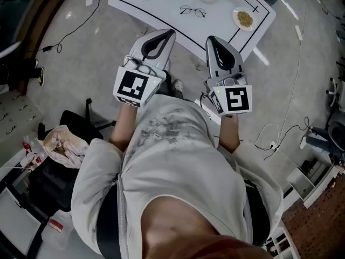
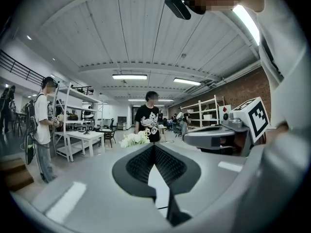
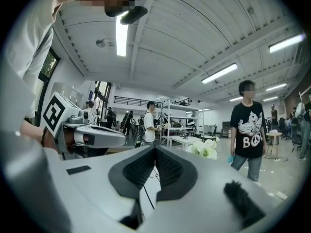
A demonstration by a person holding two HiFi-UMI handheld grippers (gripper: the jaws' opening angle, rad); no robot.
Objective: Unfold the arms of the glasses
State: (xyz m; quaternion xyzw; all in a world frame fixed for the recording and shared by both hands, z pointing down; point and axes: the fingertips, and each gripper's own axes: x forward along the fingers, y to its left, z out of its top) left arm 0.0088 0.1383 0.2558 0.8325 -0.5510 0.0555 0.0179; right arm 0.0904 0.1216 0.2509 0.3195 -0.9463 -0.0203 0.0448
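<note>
Basically pre-grasp, unfolding not begun; left tool [image 1: 168,33] and right tool [image 1: 212,39] both closed tight, empty, short of the surface [image 1: 218,23]; glasses [image 1: 192,11] lie mid-surface, well apart; next calls for reaching in, opening jaws.

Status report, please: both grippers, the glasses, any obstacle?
Left gripper and right gripper shut, empty, short of the white table. Glasses lie on it, untouched. Small dish stands apart from them, not in the way.
</note>
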